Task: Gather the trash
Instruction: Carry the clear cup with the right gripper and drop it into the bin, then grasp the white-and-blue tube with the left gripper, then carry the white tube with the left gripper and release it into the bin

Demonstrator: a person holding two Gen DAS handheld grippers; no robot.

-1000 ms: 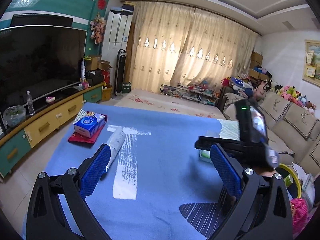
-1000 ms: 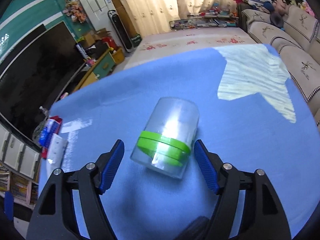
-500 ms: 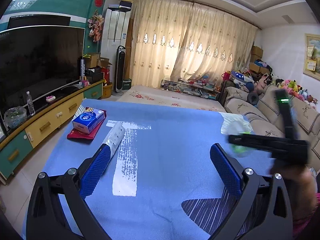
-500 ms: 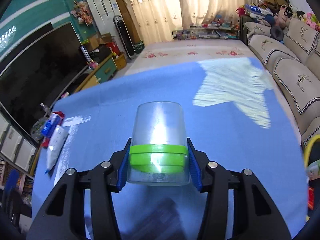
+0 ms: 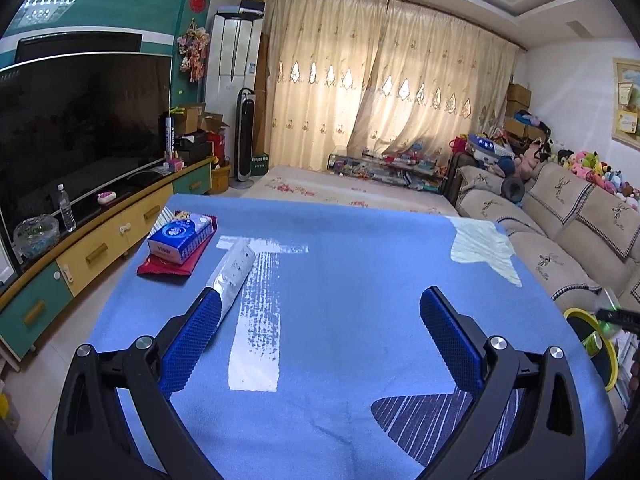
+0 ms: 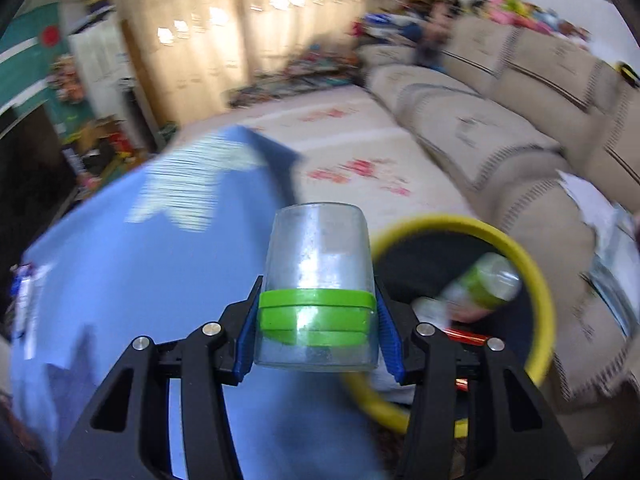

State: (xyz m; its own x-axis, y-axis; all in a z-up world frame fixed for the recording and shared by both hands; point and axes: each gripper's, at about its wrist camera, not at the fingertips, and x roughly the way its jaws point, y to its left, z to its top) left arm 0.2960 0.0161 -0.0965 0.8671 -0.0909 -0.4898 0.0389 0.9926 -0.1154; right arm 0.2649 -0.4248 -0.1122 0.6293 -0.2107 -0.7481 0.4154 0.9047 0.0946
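Note:
My right gripper (image 6: pixel 316 336) is shut on a clear plastic cup with a green band (image 6: pixel 318 280) and holds it in the air at the table's right edge, beside a yellow-rimmed bin (image 6: pixel 536 280). The bin holds a green-labelled bottle (image 6: pixel 486 280) and other litter. The bin also shows at the far right of the left wrist view (image 5: pixel 592 332). My left gripper (image 5: pixel 320 340) is open and empty above the blue tablecloth (image 5: pixel 360 280). A white wrapper (image 5: pixel 234 272) lies on the cloth by its left finger.
A blue tissue box (image 5: pixel 180 236) sits on a red cloth (image 5: pixel 168 268) at the table's far left. A beige sofa (image 5: pixel 560 232) runs along the right. A TV cabinet (image 5: pixel 100 240) stands on the left.
My right gripper closed on the cup, lifted it off the table and swung it right toward the bin. The left gripper stayed open and nearly still.

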